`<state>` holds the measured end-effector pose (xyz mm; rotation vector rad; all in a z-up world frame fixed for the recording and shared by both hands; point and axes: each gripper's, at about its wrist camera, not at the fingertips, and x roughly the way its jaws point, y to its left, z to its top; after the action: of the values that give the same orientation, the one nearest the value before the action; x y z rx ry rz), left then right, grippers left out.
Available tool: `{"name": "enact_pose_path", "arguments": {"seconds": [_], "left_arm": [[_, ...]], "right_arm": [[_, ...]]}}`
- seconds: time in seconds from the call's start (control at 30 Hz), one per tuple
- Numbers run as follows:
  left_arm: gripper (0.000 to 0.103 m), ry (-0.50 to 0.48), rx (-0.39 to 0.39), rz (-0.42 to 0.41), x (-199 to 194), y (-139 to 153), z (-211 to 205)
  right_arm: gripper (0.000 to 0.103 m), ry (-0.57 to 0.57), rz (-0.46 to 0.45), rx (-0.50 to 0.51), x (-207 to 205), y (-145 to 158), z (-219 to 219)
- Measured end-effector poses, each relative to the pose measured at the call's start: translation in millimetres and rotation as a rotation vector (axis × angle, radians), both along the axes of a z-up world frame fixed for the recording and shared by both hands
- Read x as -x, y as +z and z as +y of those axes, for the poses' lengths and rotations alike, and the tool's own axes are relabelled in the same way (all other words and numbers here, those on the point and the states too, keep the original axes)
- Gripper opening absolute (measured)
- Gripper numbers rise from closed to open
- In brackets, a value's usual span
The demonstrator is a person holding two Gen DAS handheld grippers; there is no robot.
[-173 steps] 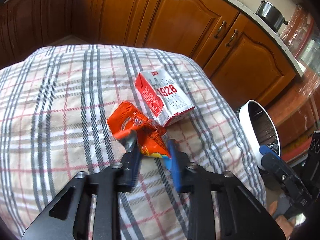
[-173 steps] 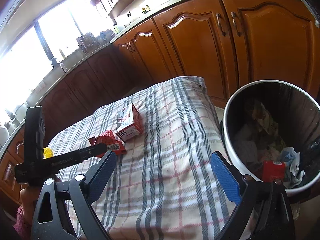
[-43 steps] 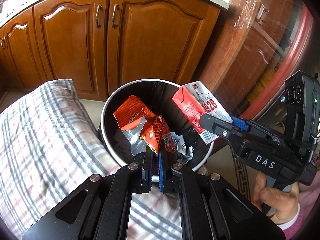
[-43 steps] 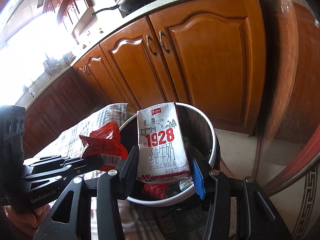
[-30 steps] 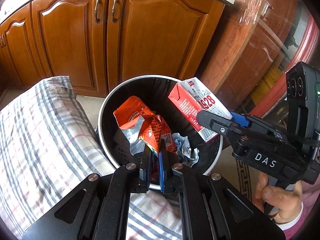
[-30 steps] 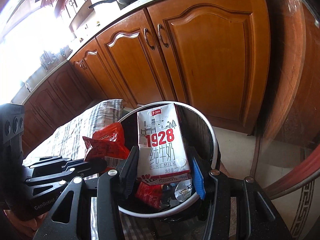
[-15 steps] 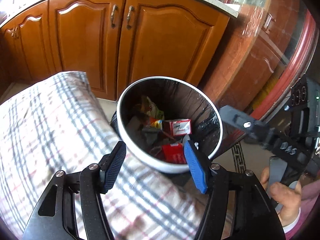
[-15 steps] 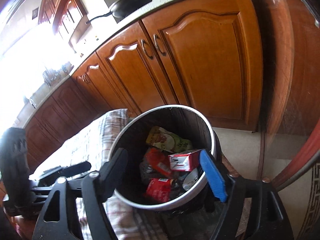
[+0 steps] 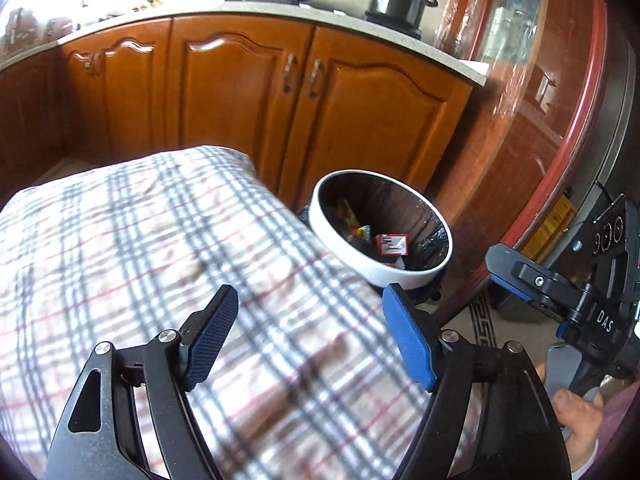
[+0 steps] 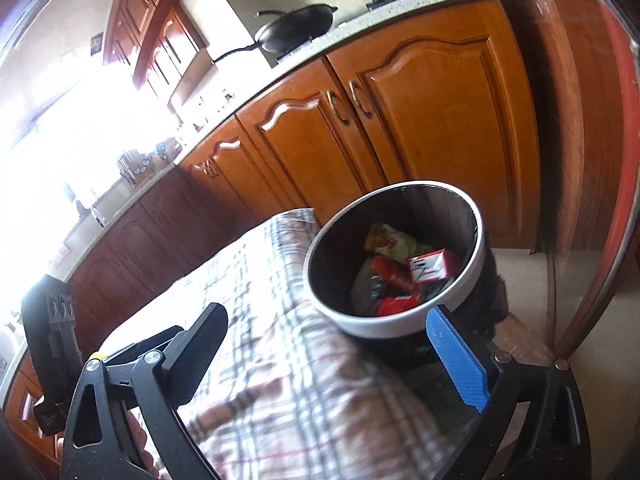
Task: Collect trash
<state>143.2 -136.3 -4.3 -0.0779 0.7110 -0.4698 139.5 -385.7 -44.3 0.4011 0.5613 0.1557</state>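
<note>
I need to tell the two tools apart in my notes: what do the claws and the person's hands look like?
Both claws, left and right, are black angular frames with silver pivot screws and ribbed blue finger pads. The right tool's body bears white "DAS" lettering. The hand gripping it wears a pinkish sleeve.

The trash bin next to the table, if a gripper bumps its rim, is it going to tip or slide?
The trash bin looks round and fairly tall, so a push high on the rim would probably rock it. It holds only light wrappers and a milk carton, so it likely slides easily. The table's checked cloth beside it may brace that side.
</note>
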Motion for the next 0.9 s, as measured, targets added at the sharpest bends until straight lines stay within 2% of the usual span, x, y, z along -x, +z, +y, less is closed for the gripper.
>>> {"name": "enact_pose_path", "arguments": {"seconds": [0.27,0.4,0.57,0.63,0.73,0.9], "left_arm": [[0.08,0.064,0.016,-0.089,36.6,8.5,34.9],[0.088,0.091,0.024,-0.166,52.2,22.7,48.1],[0.103,0.14,0.016,-0.28,75.0,38.1,60.8],[0.103,0.171,0.009,-0.323,83.3,37.9,64.5],[0.103,0.194,-0.007,-0.364,90.0,30.8,67.0],[0.103,0.219,-0.054,-0.388,95.2,13.5,64.6]], "right_arm": [[0.101,0.0,-0.045,0.041,28.8,2.6,32.8],[0.102,-0.016,-0.09,0.101,44.0,14.6,47.7],[0.103,-0.065,-0.238,0.213,70.8,46.1,65.1],[0.103,-0.099,-0.318,0.267,83.8,54.2,72.0],[0.103,-0.144,-0.379,0.339,91.9,50.7,79.8],[0.103,-0.164,-0.395,0.338,88.4,29.1,80.4]]}}
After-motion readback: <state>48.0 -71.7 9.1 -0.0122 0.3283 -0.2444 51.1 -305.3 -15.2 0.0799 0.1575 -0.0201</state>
